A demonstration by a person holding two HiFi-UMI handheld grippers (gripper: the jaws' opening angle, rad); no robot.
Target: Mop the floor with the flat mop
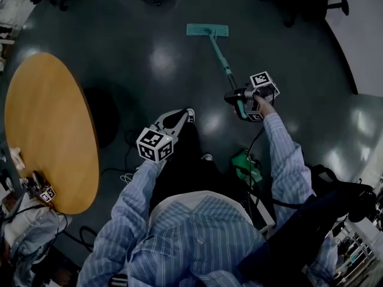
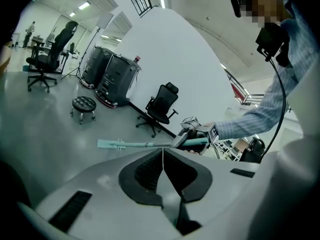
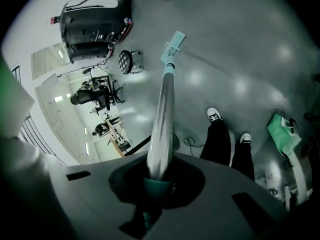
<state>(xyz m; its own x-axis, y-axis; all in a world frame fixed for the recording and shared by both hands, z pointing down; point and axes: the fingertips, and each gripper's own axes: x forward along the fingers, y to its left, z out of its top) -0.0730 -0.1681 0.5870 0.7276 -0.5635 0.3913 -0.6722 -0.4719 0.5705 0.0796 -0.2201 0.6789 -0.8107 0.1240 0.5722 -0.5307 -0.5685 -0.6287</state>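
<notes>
While the right gripper (image 1: 234, 98) clamps the flat mop (image 1: 207, 30) by its handle, head on the far floor (image 1: 149, 58), the left gripper (image 1: 185, 118) hangs closed and empty, nearer.

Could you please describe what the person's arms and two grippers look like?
Shirt sleeves are light blue-and-white striped: left sleeve, right sleeve. The left gripper and right gripper have pale grey shells, and each carries a white cube with black square markers. The left's pads are black and ribbed. A thin black cable trails from the right one.
</notes>
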